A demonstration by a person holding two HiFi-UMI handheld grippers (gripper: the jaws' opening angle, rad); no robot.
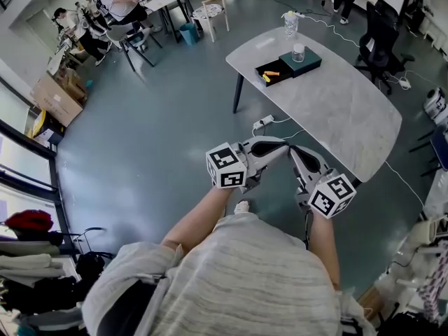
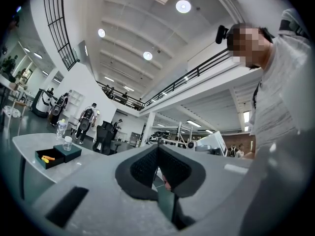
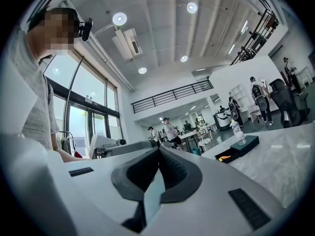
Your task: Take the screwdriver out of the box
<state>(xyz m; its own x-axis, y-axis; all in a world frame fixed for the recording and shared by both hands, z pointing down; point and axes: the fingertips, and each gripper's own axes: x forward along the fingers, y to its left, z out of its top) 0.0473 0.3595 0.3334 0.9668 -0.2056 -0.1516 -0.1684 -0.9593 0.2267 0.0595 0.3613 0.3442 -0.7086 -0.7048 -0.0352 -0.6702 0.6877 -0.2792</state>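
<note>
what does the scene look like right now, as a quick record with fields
table: grey, ahead of the person, beyond both tongs
box: open, at the table's far end
screwdriver: orange, lying inside the box
jar: standing on the box's closed part
left tongs: shut, empty, short of the table
right tongs: shut, empty, beside the left tongs

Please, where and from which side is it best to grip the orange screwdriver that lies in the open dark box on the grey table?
Probably grip the orange screwdriver by its handle, coming from above. It lies flat inside the open dark box, whose walls seem to block a sideways approach. Finer detail is too small to tell.
</note>
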